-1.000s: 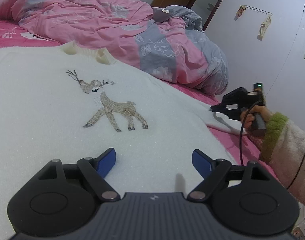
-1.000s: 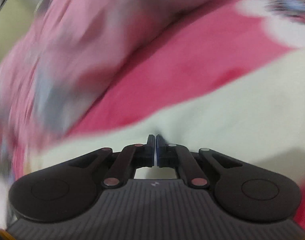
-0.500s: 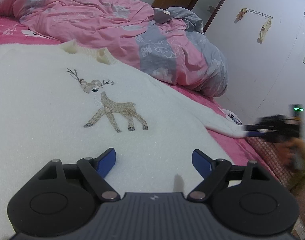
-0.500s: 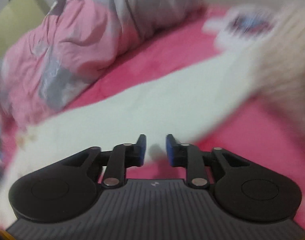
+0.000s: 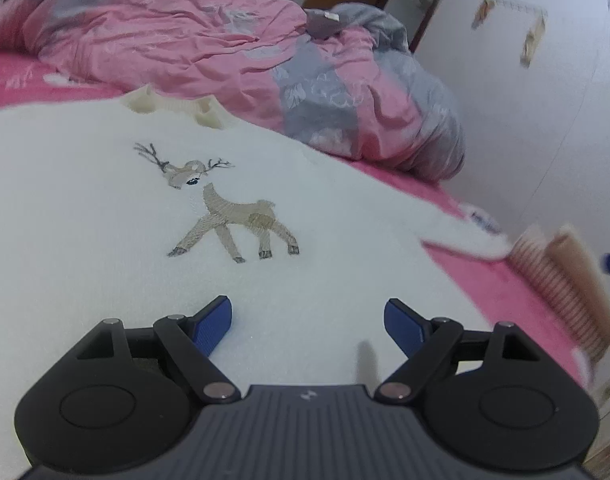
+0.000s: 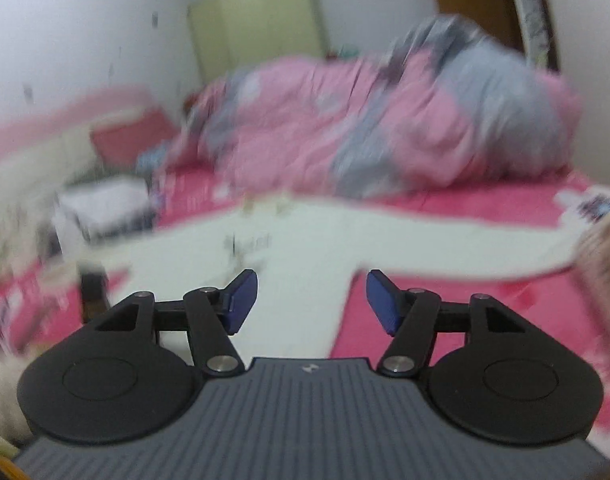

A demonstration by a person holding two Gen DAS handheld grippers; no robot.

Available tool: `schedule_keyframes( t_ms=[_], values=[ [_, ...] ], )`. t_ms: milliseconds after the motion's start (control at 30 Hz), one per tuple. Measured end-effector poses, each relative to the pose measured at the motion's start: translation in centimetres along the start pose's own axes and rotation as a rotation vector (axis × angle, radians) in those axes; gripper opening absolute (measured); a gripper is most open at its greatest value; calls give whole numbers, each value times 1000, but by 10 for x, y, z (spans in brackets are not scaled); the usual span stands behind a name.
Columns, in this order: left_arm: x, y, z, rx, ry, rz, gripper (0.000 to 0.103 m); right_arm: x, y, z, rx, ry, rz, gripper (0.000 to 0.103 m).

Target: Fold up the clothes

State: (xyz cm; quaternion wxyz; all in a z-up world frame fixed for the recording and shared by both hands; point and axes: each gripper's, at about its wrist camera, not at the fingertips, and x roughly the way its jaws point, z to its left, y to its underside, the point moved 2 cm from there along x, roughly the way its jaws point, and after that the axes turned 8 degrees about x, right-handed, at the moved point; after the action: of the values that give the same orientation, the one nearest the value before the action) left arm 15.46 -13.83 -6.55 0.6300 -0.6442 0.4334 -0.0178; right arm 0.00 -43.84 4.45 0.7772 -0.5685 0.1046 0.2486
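A white sweater [image 5: 105, 208] with an embroidered deer [image 5: 225, 208] lies flat on the pink bed sheet [image 5: 501, 284], collar [image 5: 173, 106] at the far side. Its right sleeve [image 5: 461, 236] stretches out toward the bed's edge. My left gripper [image 5: 308, 322] hovers open just above the sweater's lower front, nothing between its blue pads. In the blurred right wrist view the sweater [image 6: 297, 256] lies spread with its sleeve [image 6: 445, 240] reaching right. My right gripper [image 6: 312, 300] is off the fabric, its jaws opening and holding nothing.
A crumpled pink and grey duvet [image 5: 233, 52] is piled along the far side of the bed. A striped bed edge [image 5: 557, 280] runs at the right, with the white wall [image 5: 545, 128] behind. A box [image 6: 105, 208] sits at the left of the bed.
The right gripper let go of the sleeve, opened and pulled back and up away from the bed. It has left the left wrist view except a blue tip. The left gripper stayed put.
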Motion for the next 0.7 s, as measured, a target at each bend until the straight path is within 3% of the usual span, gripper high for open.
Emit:
schedule_keyframes(
  t_ms=[100, 167, 233, 267, 467, 500, 533, 633, 700],
  values=[
    [2, 0, -12, 74, -51, 22, 85, 65, 26, 26, -76, 14, 74, 56],
    [3, 1, -14, 89, -62, 27, 85, 100, 40, 36, -133, 61, 111, 54],
    [2, 1, -12, 85, -59, 26, 85, 118, 53, 29, -139, 126, 151, 43],
    [2, 1, -11, 80, -55, 24, 85, 126, 59, 25, -140, 160, 172, 43],
    [2, 2, -8, 62, -34, 14, 87, 52, 90, -7, -49, 195, 117, 42],
    [1, 2, -7, 58, -30, 12, 87, 40, 90, -13, -23, 218, 107, 29],
    [1, 2, -7, 57, -29, 11, 87, 29, 90, -19, 3, 241, 97, 24],
    [1, 2, -6, 60, -31, 12, 87, 21, 71, -23, 54, 216, 17, 17],
    [1, 2, -7, 68, -40, 14, 87, 47, 63, -12, 35, 162, 21, 15]
  ],
)
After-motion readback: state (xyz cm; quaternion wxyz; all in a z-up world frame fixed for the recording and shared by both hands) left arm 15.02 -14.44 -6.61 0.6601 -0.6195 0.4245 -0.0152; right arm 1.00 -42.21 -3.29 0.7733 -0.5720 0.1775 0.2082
